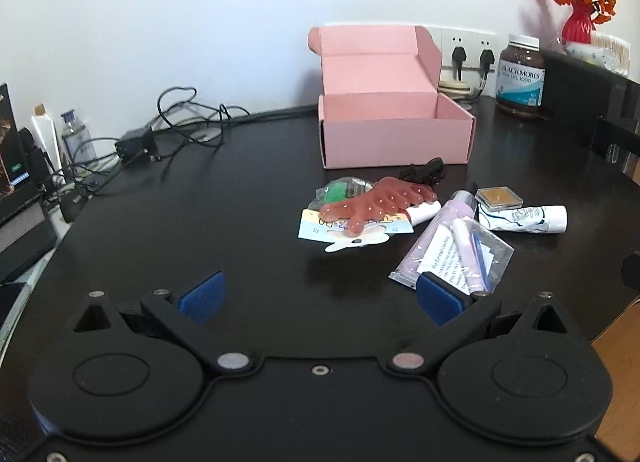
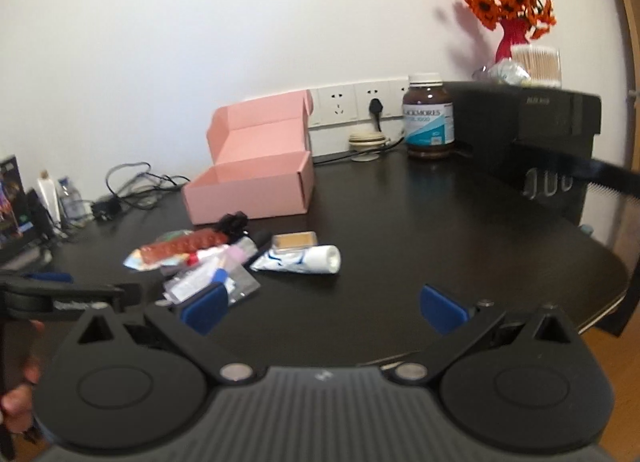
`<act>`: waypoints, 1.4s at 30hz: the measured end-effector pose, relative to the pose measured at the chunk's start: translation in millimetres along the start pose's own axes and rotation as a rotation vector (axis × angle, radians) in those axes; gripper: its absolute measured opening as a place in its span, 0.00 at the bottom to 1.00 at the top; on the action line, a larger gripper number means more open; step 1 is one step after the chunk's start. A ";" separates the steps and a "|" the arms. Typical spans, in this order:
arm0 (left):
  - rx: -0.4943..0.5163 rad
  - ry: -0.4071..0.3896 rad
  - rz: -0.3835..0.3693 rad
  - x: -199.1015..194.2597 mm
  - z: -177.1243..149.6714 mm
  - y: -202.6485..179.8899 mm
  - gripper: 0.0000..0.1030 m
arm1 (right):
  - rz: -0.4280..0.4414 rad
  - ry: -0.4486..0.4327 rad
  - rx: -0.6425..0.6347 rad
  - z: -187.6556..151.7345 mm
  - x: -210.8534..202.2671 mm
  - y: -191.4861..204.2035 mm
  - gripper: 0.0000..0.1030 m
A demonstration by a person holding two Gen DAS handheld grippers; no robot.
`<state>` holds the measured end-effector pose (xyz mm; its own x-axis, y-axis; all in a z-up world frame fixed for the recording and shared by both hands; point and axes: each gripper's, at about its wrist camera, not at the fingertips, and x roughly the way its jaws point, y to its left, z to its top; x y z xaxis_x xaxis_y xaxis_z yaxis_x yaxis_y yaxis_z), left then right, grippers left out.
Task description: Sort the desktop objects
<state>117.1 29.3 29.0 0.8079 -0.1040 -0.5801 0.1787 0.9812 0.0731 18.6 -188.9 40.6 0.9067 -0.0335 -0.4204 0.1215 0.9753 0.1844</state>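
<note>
Box: pink box [image 1: 394, 134] open on the surface [image 1: 224, 222], inside looks bare.
Clutter: pile [image 1: 400, 218] loose just before box.
Left tongs [image 1: 320, 296]: apart, holding nothing.
Right tongs [image 2: 322, 308]: apart, holding nothing.
Advice: grip one item squarely, clear the box rim.

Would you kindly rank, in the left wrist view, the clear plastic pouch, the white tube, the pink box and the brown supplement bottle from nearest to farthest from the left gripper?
From the left gripper:
1. Clear plastic pouch, by its right finger.
2. White tube, farther right.
3. Pink box, open, mid-table.
4. Brown supplement bottle, by the wall.
</note>
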 end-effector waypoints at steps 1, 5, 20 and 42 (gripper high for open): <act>-0.003 0.006 -0.015 1.8 0.1 1.7 1.00 | -0.006 -0.012 -0.001 0.2 0.0 -0.4 0.99; -0.030 -0.035 -0.042 0.1 -2.5 6.1 1.00 | -0.006 0.005 0.025 2.5 6.3 -4.2 0.99; 0.152 -0.172 -0.039 -17.5 9.5 -2.1 1.00 | 0.060 0.086 -0.065 10.7 21.0 8.2 0.99; 0.199 -0.165 -0.117 52.2 29.1 36.8 1.00 | 0.016 0.080 -0.100 8.5 57.6 6.4 0.99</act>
<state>182.2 55.3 25.0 0.8530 -0.2555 -0.4551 0.3696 0.9114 0.1811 75.1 -186.4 25.1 0.8726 -0.0044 -0.4884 0.0631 0.9926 0.1039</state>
